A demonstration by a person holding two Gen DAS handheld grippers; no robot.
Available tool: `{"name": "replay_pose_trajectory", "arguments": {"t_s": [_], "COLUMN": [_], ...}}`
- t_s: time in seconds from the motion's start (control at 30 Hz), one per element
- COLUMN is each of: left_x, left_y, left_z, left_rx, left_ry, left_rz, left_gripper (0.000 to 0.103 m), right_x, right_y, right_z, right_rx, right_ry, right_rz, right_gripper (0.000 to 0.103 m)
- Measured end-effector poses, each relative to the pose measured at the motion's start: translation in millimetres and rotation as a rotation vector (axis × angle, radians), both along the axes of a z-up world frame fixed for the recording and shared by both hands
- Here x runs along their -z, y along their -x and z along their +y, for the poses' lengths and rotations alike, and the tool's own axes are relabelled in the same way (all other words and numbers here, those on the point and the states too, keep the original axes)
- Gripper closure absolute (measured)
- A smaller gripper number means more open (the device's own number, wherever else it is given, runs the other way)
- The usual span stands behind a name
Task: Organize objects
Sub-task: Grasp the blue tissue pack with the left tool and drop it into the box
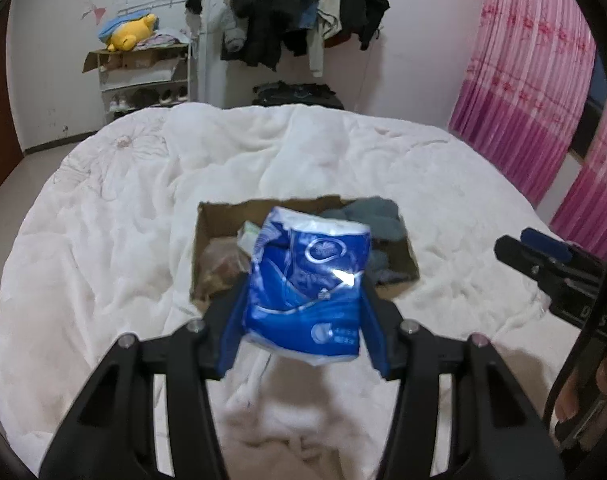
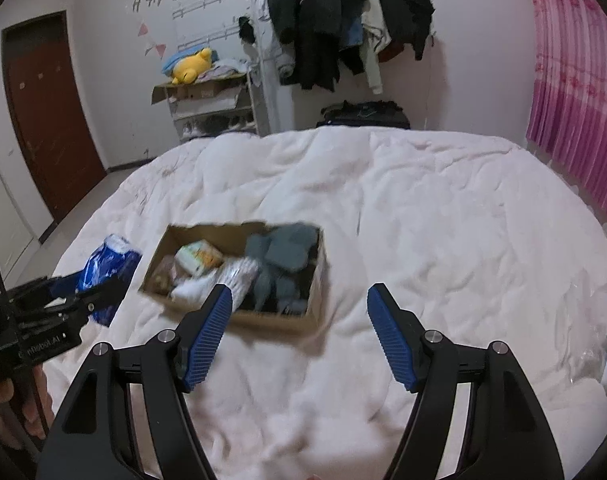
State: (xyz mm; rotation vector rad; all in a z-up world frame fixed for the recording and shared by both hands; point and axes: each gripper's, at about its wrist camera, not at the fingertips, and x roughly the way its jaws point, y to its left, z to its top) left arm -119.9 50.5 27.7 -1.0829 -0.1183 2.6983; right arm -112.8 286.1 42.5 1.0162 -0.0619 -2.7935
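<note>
A white duvet (image 2: 403, 200) covers the whole bed, and on it sits an open cardboard box (image 2: 315, 316) — the place things are being gathered into. The step in hand looks like carrying the blue pack (image 1: 307, 284) to that box: the left gripper (image 1: 303, 320) has its two blue pads pressed against the pack's sides and holds it in the air, off the duvet. In the right view the pack hangs just beside the box's left wall, not yet over the opening.

The box is already well filled. Grey cloth items (image 2: 283, 256) take up its right half; a white bundle (image 2: 207, 284) lies near the front wall; a small pale packet (image 2: 197, 260) sits toward the back left, with a brownish thing (image 2: 161, 274) in the left corner that is too blurred to name.

The right gripper (image 2: 299, 336) hangs over the duvet on the near side of the box, jaws spread wide and holding nothing.

The next move, as I judge it, calls for bringing the pack over the box — probably above the left half, where the pile looks lower — then lowering it before the pads part. The soft pack is crushed a little by the grip, so it may spring or tip on release.
</note>
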Motion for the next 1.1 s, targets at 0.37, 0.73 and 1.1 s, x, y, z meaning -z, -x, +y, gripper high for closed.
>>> {"name": "replay_pose_trajectory", "arguments": {"t_s": [0.37,0.73,1.1], "left_x": [52.0,91.7,70.7], "left_y": [97.4,136.2,108.8], "left_z": [25.3,31.4,24.4], "left_rx": [0.001,0.027,0.009], "left_ry": [0.026,0.018,0.003], "left_rz": [-0.075,-0.142,-0.107], "left_gripper": [0.05,0.044,0.015], "right_x": [42.2,89.2,86.8], "right_y": [60.1,77.5,65.1], "right_z": [2.1,5.3,7.4], "right_rx": [0.029,0.044,0.046], "right_ry": [-0.004,0.007,0.017], "right_rz": [-0.036,-0.123,-0.107], "right_gripper": [0.03,0.03,0.03]}}
